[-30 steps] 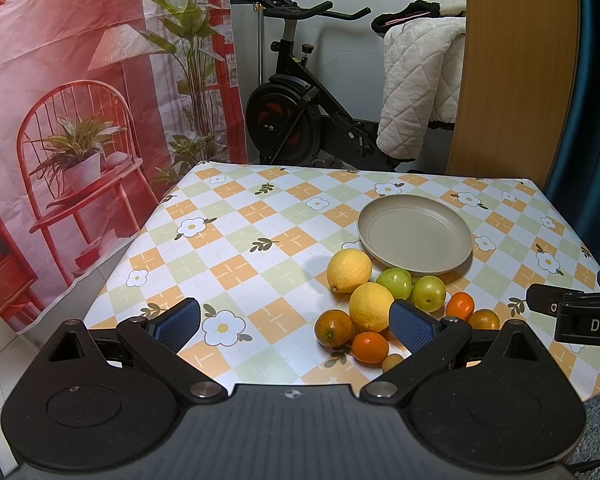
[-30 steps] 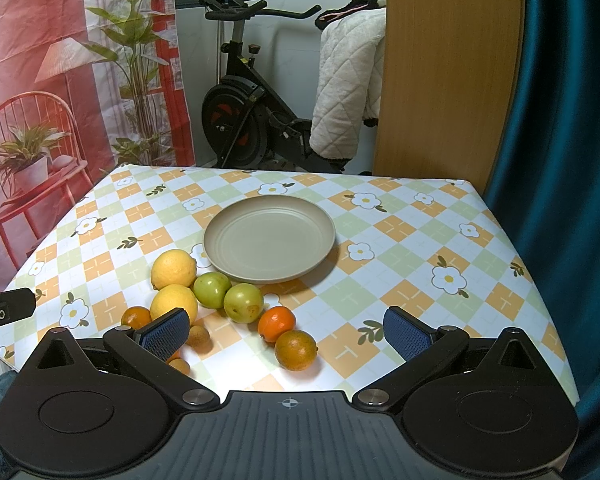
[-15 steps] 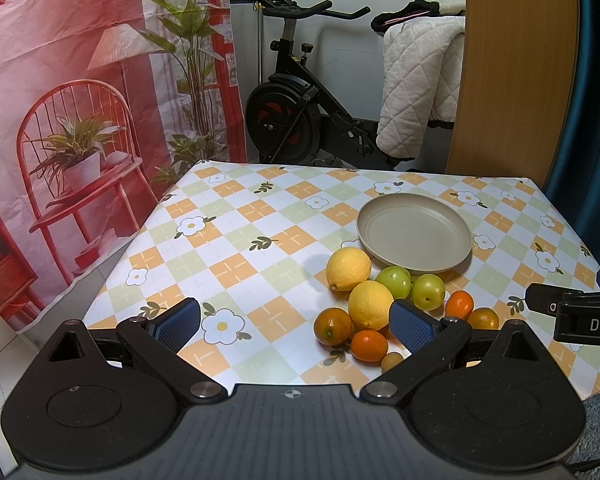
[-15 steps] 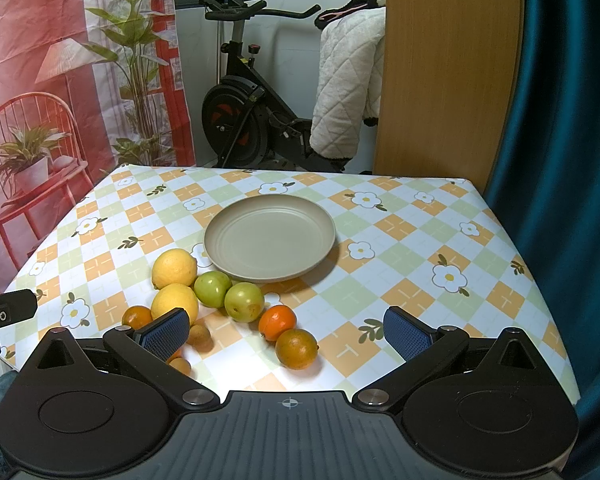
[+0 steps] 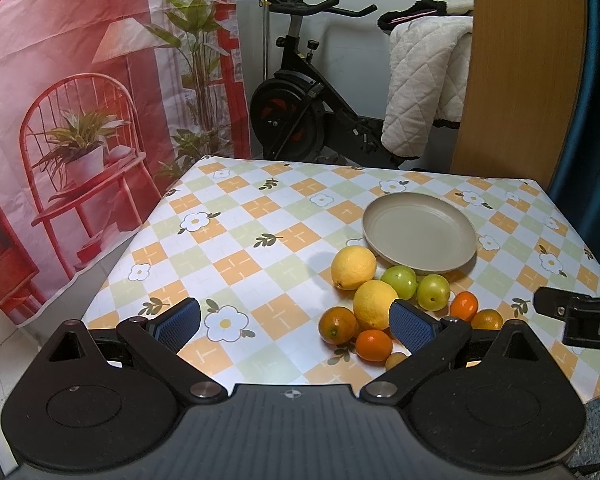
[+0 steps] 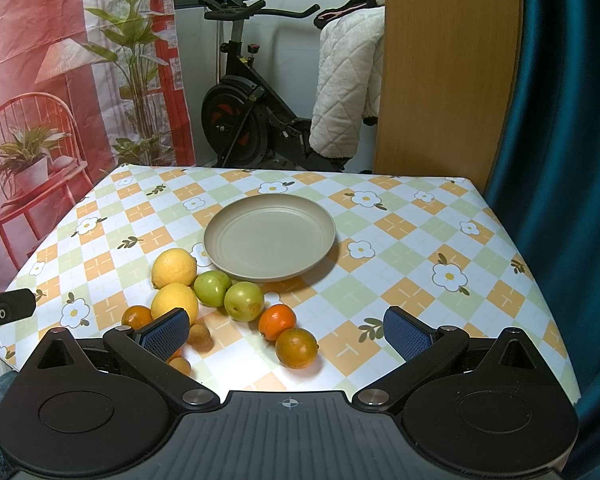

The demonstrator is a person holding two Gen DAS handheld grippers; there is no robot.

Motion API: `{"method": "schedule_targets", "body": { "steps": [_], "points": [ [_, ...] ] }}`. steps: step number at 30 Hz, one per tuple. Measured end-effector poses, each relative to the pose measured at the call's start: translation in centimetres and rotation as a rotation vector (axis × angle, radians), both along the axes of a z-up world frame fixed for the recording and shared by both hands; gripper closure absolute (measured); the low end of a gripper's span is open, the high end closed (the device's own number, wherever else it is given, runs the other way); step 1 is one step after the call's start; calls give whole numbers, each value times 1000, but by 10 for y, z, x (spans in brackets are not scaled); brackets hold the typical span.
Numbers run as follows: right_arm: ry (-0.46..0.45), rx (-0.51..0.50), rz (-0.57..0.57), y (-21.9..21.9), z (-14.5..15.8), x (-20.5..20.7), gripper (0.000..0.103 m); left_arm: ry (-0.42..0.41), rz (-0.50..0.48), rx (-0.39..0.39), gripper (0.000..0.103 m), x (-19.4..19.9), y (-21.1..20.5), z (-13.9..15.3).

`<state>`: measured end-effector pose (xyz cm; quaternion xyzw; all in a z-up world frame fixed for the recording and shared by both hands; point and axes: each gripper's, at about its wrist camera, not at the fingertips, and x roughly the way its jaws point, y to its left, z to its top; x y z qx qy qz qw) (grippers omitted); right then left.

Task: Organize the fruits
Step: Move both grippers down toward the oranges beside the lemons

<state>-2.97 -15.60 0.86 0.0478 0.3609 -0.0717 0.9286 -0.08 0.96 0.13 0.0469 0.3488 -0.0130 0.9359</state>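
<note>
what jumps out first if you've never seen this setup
The cluster of fruit: two lemons, two green fruits and several oranges crowd the flowered tablecloth near its front edge. Just behind them sits an empty beige plate. Both grippers, left and right, are open.

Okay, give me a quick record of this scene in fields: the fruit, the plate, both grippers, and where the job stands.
surface: table with a checked floral cloth
plate: beige plate, nothing on it
fruit: two lemons, two green fruits, several oranges and small brownish fruits, clustered on the cloth beside the plate's near edge
left gripper: open, holding nothing, near edge of table
right gripper: open, holding nothing, facing the plate
progress: no fruit on the plate yet
</note>
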Motion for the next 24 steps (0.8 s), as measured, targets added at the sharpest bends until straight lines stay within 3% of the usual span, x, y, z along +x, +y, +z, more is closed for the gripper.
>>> {"method": "schedule_targets", "body": {
  "steps": [11,18,24],
  "points": [
    [-9,-38,22,-3,-3,12,0,-139,3,-138,1,7,20,5],
    [12,-27,47,-7,-17,31,1,-106,-2,-107,1,29,17,-11],
    [47,-6,76,-6,-36,44,9,-61,-8,-69,1,48,21,-28]
  ]
}}
